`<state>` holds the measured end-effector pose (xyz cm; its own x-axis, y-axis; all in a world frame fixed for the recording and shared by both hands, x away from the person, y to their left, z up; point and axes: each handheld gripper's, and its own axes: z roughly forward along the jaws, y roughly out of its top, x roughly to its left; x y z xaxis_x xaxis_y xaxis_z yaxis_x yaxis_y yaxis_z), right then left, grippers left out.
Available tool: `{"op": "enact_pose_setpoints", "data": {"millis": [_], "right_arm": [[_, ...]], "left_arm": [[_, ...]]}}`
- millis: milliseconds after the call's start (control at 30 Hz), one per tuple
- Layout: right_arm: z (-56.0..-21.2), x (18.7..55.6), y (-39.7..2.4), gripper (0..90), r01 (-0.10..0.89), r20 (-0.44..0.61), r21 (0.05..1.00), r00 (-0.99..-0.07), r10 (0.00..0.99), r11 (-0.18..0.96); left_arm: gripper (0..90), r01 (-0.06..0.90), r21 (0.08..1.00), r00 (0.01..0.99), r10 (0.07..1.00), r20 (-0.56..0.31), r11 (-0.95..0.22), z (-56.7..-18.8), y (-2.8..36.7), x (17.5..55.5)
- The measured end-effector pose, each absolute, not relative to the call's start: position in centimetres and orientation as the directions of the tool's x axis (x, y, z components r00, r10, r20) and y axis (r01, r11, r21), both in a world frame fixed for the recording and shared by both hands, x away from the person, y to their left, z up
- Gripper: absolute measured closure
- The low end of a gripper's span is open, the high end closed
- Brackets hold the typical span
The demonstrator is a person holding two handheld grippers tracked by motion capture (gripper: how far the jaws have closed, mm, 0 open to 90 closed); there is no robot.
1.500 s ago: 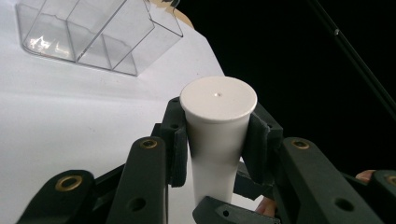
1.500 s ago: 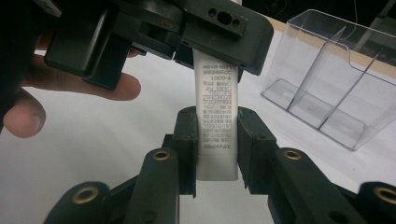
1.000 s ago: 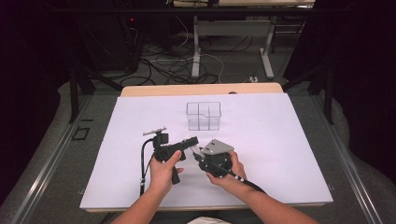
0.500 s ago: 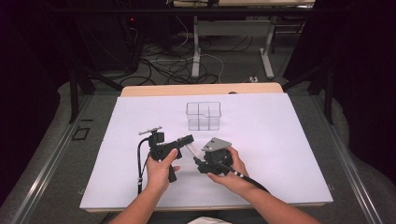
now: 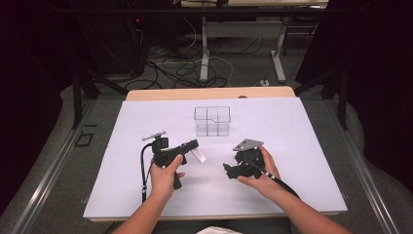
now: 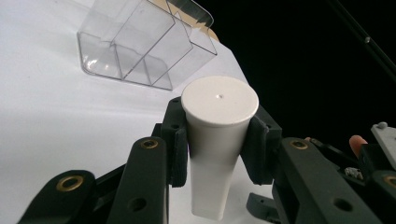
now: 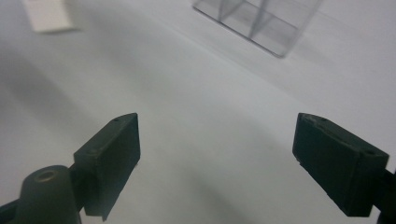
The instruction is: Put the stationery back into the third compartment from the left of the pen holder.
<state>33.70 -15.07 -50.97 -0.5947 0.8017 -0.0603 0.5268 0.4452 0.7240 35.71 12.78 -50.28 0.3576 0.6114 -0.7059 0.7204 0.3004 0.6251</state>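
My right gripper (image 7: 217,161) has just been opening; its two black jaws stand wide apart with nothing between them, above the white table sheet (image 7: 201,98). Ahead right sits a clear plastic divided box (image 7: 261,21); ahead left, a white tapered piece (image 7: 46,15).

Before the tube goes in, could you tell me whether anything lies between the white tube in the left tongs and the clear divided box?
Nothing visible does. The left tongs grip the white tube, and bare white table lies between it and the clear divided box. The right tongs stand open off to the side.
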Motion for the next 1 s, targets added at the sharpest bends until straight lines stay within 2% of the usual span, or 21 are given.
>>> {"op": "enact_pose_setpoints", "data": {"millis": [233,333,600,1000], "right_arm": [[-51.2,34.0,-18.3,4.1,0.571,-0.076,0.7,-0.536,0.841,0.428],[-51.4,34.0,-19.5,0.0,0.585,-0.065,0.698,-0.523,0.85,0.413],[-51.8,33.8,-22.1,0.0,0.616,-0.053,0.693,-0.473,0.879,0.373],[-52.5,34.2,-23.3,0.0,0.629,-0.044,0.703,-0.428,0.903,0.332]], "left_arm": [[66.5,0.709,0.652,0.373,0.64,-0.671,0.27,-49.9,12.4,35.6],[66.5,0.69,0.689,0.403,0.672,-0.622,0.224,-49.6,12.4,35.6],[66.5,0.626,0.773,0.468,0.742,-0.48,0.105,-48.3,11.2,35.8],[66.5,0.555,0.832,0.518,0.787,-0.336,-0.009,-44.6,8.9,37.4]]}}
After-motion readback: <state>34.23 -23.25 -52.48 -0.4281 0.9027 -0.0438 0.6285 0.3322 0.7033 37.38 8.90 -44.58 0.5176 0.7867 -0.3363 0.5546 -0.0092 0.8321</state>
